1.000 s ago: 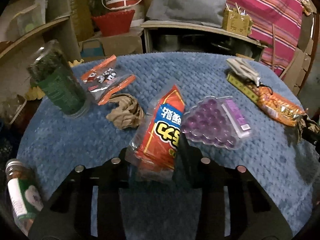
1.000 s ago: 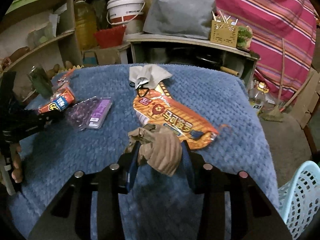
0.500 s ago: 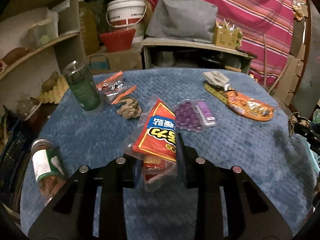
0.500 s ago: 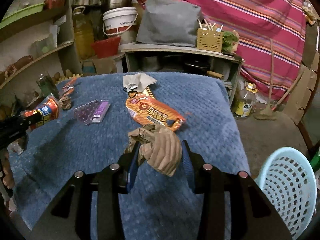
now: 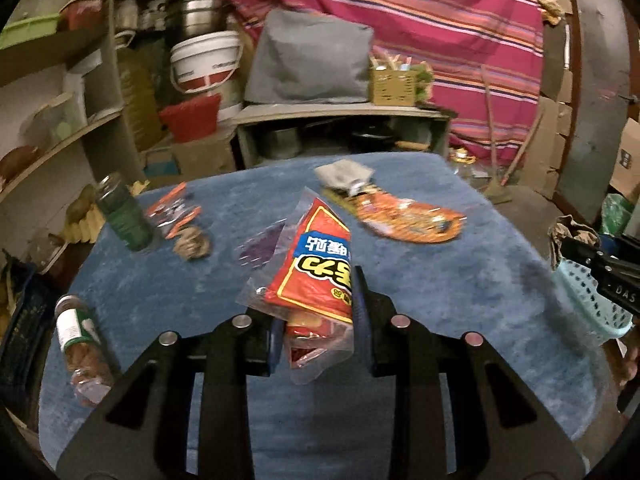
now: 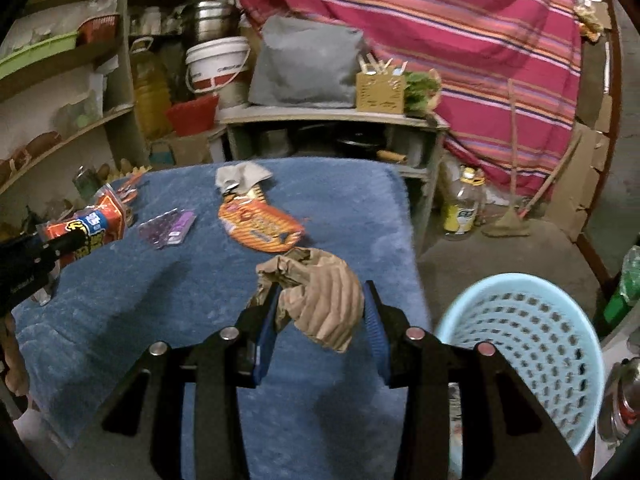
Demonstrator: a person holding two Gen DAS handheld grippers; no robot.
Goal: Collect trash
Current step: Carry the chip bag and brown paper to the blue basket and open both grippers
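Note:
My left gripper (image 5: 316, 312) is shut on a red snack wrapper (image 5: 316, 264) and holds it above the blue cloth table (image 5: 440, 280). My right gripper (image 6: 320, 312) is shut on a crumpled brown paper (image 6: 320, 296), held near the table's right edge. The light blue trash basket (image 6: 532, 344) stands on the floor just right of it. On the table lie an orange snack bag (image 6: 260, 226), a purple blister tray (image 6: 168, 228), a grey face mask (image 6: 240, 174), a second brown paper ball (image 5: 192, 242) and small orange-edged packets (image 5: 172, 208).
A green jar (image 5: 122, 212) stands at the table's far left and a bottle (image 5: 78, 340) lies at its near left edge. Shelves (image 5: 60, 136) stand on the left, a low cabinet (image 6: 332, 136) behind. A yellow bottle (image 6: 462, 206) and broom (image 6: 512, 216) are on the floor.
Both grippers have pulled back and risen with their loads. The right one has swung right, bringing the blue basket fully into its view. The left one has lifted the red wrapper off the table.

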